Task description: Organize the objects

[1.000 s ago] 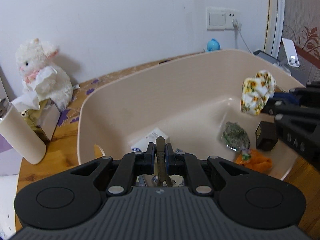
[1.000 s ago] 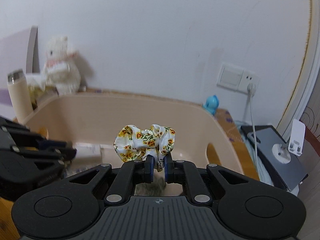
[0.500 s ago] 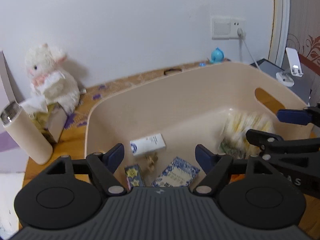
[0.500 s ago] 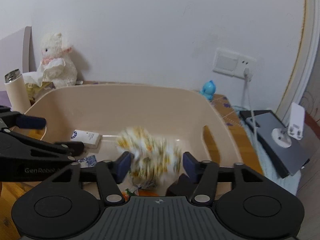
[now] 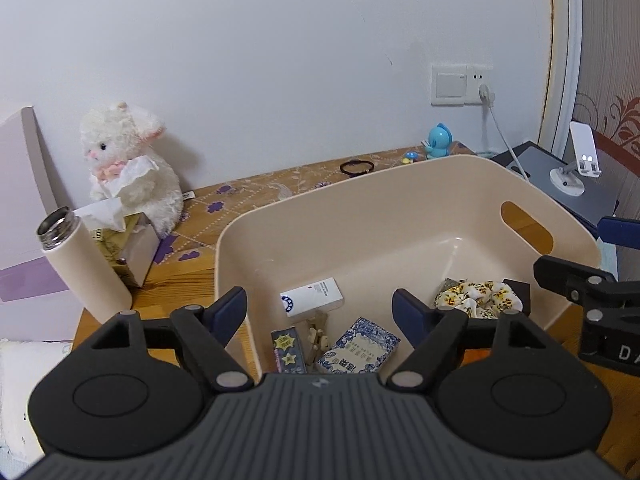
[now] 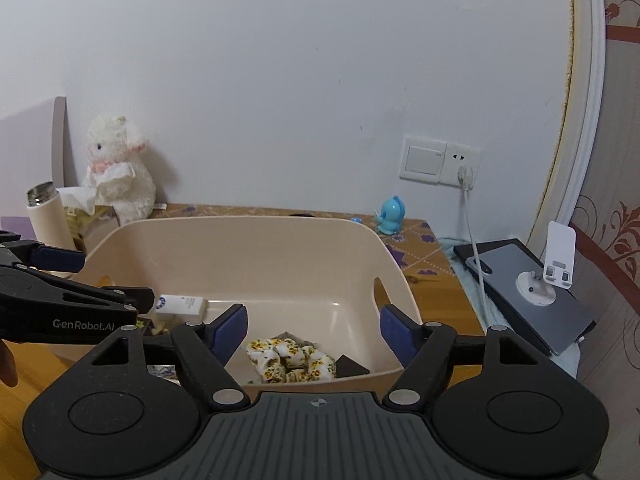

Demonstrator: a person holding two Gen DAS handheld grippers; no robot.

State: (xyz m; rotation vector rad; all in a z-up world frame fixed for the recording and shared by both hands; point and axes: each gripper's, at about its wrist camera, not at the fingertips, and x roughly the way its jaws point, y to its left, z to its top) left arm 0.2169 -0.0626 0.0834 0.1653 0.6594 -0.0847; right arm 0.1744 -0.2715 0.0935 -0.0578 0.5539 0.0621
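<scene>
A beige plastic bin (image 5: 360,184) (image 6: 248,220) stands on the wooden desk. On its floor lie a floral scrunchie (image 5: 480,298) (image 6: 290,362), a small white box (image 5: 312,300) (image 6: 182,305), a wooden clip (image 5: 318,332), a blue patterned tissue pack (image 5: 358,346), a dark starred packet (image 5: 287,350) and a dark cube (image 6: 350,365). My left gripper (image 5: 318,306) hovers open above the bin's near left side, holding nothing. Over the near right side, my right gripper (image 6: 313,320) has its jaws opening, with nothing between them; the scrunchie lies loose below.
A white plush lamb (image 5: 128,164), a tissue box (image 5: 132,248) and a cream flask (image 5: 84,264) stand left of the bin. Behind it lie a black hair tie (image 5: 357,167) and a blue bird figure (image 5: 439,146). A phone stand (image 6: 556,272) on a grey device sits right.
Both grippers went from shut to open. The left one let go of the wooden clip and the right one dropped the scrunchie; both now lie in the bin. Both grippers rose and drew back.
</scene>
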